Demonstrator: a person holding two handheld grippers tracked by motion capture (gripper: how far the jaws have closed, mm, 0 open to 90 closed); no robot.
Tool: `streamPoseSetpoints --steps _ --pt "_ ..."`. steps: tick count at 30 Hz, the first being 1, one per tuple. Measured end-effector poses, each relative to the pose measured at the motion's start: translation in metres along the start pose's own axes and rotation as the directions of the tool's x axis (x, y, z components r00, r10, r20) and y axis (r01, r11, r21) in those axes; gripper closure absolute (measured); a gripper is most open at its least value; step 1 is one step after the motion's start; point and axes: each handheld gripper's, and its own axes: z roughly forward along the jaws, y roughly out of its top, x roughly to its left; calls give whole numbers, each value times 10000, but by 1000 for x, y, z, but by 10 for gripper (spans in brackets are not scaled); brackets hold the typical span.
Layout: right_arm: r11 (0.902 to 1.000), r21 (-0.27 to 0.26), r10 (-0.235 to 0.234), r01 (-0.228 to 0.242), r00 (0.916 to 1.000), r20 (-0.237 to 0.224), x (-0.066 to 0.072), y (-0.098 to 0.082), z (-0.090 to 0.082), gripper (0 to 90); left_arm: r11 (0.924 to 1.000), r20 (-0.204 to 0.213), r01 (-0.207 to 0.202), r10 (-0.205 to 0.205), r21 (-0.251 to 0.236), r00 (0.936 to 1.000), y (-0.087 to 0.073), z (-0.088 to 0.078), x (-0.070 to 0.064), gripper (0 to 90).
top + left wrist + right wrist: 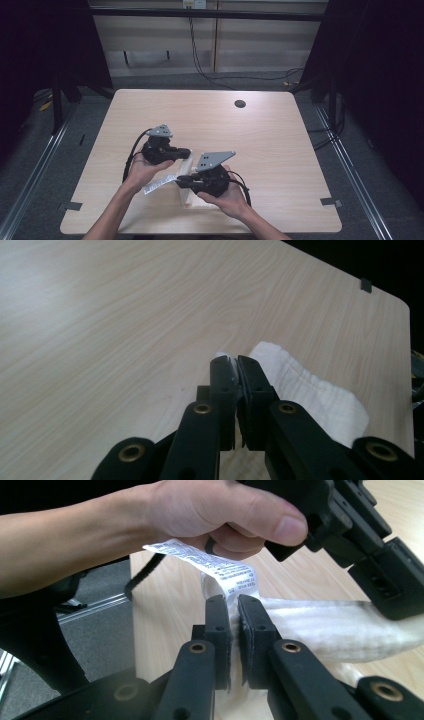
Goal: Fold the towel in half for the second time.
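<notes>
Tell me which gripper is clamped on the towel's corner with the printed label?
The right gripper: its jaws pinch the white towel where the printed label hangs. The left gripper holds a plain edge.

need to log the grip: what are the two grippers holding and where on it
Both hold one white towel. The left gripper pinches its edge at one end; the right gripper pinches the edge by the printed care label.

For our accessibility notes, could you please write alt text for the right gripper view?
The right gripper is shut on a white towel beside its printed label. The person's left hand holds the left gripper above the wooden table.
</notes>
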Motion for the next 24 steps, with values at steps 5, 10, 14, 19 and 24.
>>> streamPoseSetpoints --steps 5,10,14,19,24 --pt "9998 58 209 -210 9996 213 -3 -12 -8 840 9999 240 145 -145 -9 9996 1 16 -3 868" --pt "9996 39 287 -289 9986 439 -5 -18 -18 840 9999 309 99 -100 59 9995 7 27 -9 868" --pt "9995 148 265 -276 9973 682 -7 -24 -28 839 9996 380 108 -118 263 9992 8 42 -11 869" --pt "9983 339 447 -481 9946 936 -13 -36 -39 840 9991 437 251 -266 345 9987 8 57 -13 868" --pt "9956 655 588 -669 9913 1175 -15 -49 -46 839 9987 516 195 -220 474 9984 10 73 -17 868"
